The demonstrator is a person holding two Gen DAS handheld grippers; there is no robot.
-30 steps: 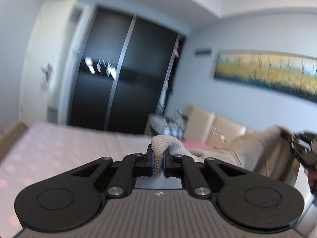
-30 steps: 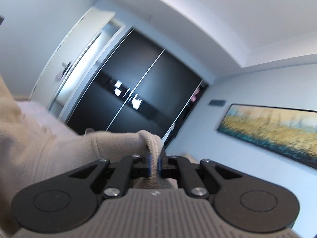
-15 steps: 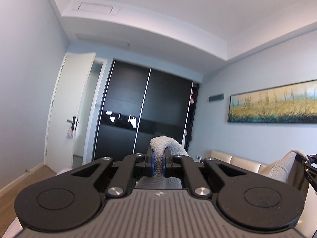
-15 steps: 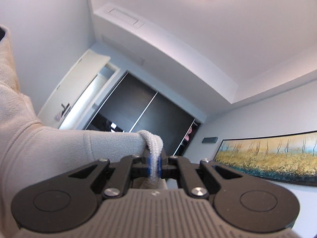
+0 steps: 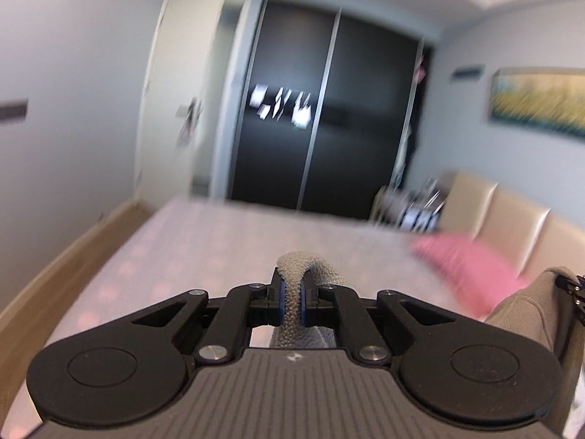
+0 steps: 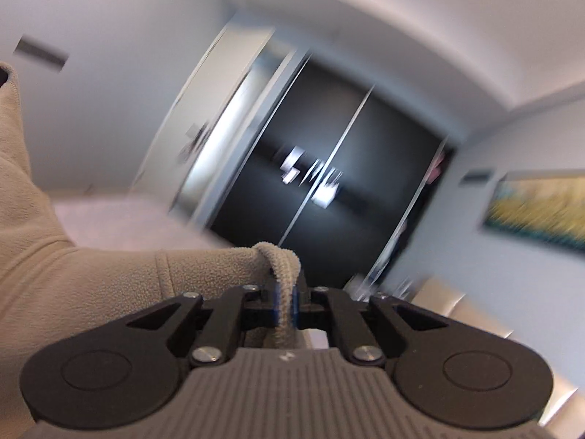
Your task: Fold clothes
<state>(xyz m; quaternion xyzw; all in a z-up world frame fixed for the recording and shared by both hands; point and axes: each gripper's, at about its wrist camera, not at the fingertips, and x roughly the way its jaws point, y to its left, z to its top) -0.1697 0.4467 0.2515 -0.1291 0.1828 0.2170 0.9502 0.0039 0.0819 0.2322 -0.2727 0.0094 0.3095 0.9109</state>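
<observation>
A beige fleece garment (image 6: 73, 292) hangs in the air between both grippers. My left gripper (image 5: 291, 301) is shut on a ribbed edge of it, which loops up over the fingertips. More of the fleece (image 5: 526, 314) shows at the right edge of the left wrist view, beside part of the other gripper (image 5: 577, 292). My right gripper (image 6: 286, 298) is shut on another ribbed edge; the cloth spreads left from it and fills the left side of the right wrist view. Both views are blurred by motion.
A bed with a pale pink dotted sheet (image 5: 226, 252) lies below and ahead. A pink pillow (image 5: 468, 267) rests by the beige padded headboard (image 5: 512, 216). A dark sliding wardrobe (image 5: 329, 117), a white door (image 5: 182, 109) and a framed painting (image 5: 537, 102) stand beyond.
Both grippers, still holding the garment, tipped up toward the ceiling half a second ago and have now swung back down, so the bed and pillow are in sight again.
</observation>
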